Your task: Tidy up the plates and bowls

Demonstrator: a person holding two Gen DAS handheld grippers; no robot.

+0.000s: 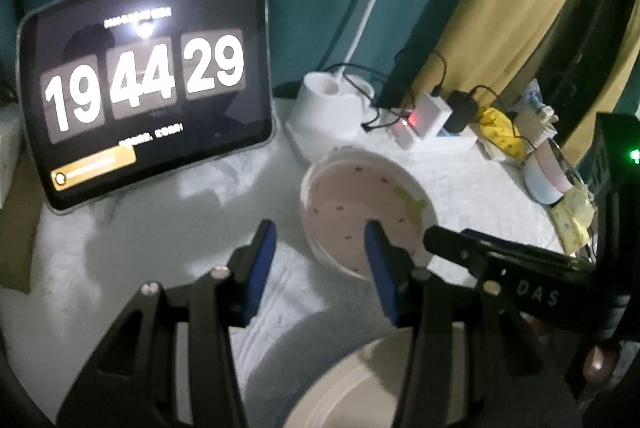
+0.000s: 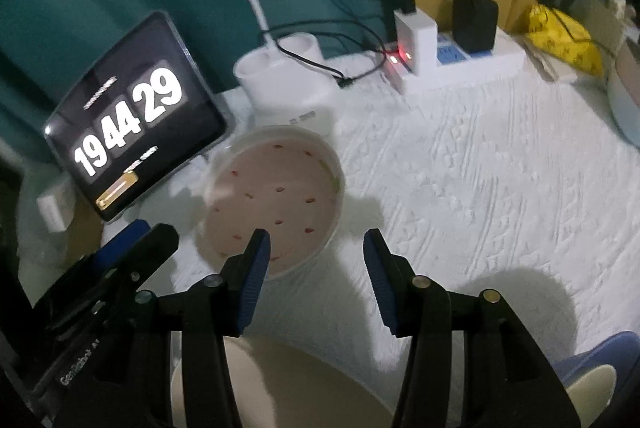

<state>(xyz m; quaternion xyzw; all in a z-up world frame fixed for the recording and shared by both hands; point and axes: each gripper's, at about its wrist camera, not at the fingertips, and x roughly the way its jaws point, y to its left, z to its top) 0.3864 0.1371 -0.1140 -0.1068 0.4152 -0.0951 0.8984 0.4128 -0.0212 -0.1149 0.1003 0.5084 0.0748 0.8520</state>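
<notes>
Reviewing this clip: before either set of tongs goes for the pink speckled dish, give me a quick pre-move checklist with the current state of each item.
1. Left tongs empty: ok, nothing between the blue pads.
2. Right tongs empty: ok, they stand apart over the white cloth.
3. Pink speckled dish resting flat on the cloth: ok.
4. Dish clear of neighbours: not ok, the white lamp base and the tablet stand close behind it.
5. Dish clean: not ok, a greenish smear sits near its rim in the left wrist view.
6. Beige plate below the tongs stable: cannot tell, mostly hidden.
</notes>
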